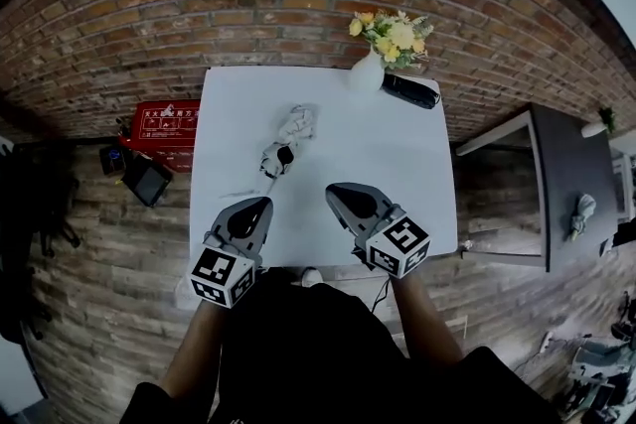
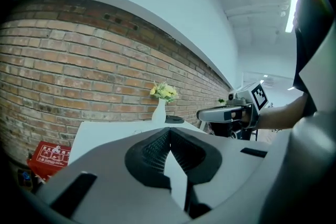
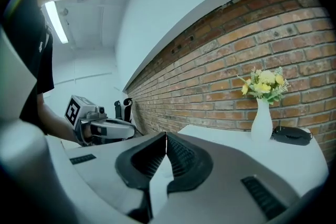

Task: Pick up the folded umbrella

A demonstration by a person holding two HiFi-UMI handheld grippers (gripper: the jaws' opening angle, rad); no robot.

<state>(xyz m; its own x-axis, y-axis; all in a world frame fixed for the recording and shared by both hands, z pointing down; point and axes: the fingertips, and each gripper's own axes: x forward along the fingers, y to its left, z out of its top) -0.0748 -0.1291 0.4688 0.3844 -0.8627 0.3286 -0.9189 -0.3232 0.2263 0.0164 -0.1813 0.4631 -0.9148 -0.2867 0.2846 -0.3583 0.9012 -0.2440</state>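
The black folded umbrella (image 1: 409, 90) lies flat at the white table's (image 1: 397, 164) far edge, beside the vase (image 1: 366, 74).

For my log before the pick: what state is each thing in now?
Left gripper: jaws shut, empty.
Right gripper: jaws shut, empty.
White ceramic vase with yellow flowers: upright.
Pale crumpled fabric bundle: lying untouched.
Black oblong object: lying flat beside vase.

Umbrella (image 2: 176, 119) pt hidden behind vase (image 2: 159, 111), v. small
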